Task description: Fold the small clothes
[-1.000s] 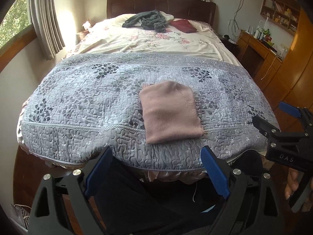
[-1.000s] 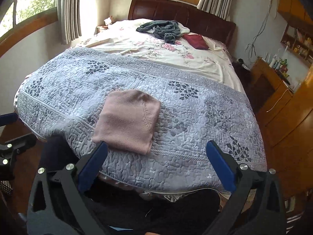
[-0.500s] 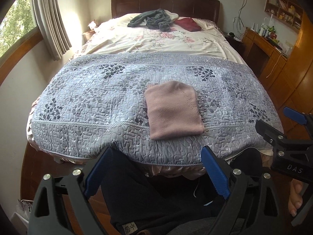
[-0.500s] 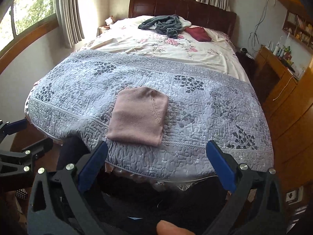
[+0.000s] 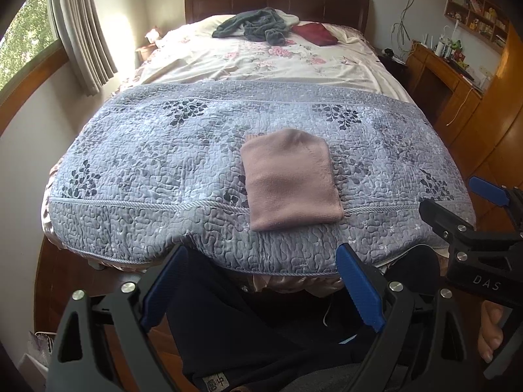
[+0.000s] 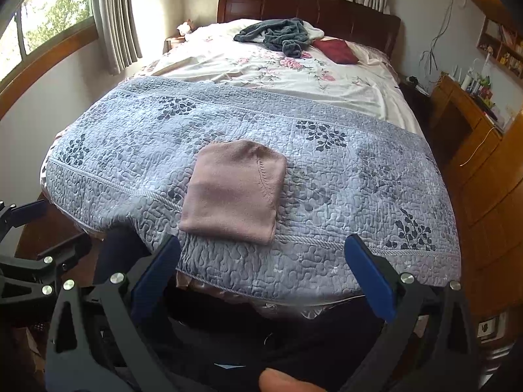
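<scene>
Folded dusty-pink knit garment, a compact rectangle, flat on the grey-blue quilted bedspread near the foot edge of the bed, long axis toward the dark wooden headboard. Left tool and right tool both spread wide, empty, held off the foot edge, clear of the garment. Garment ahead of both: slightly right of the left tool's centre line, slightly left of the right's. Neither clearly nearer. Fold apparently complete.

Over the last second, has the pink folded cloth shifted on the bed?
No. The pink folded cloth still lies across the same corded seam of the grey quilt; only the cameras pulled back.
</scene>
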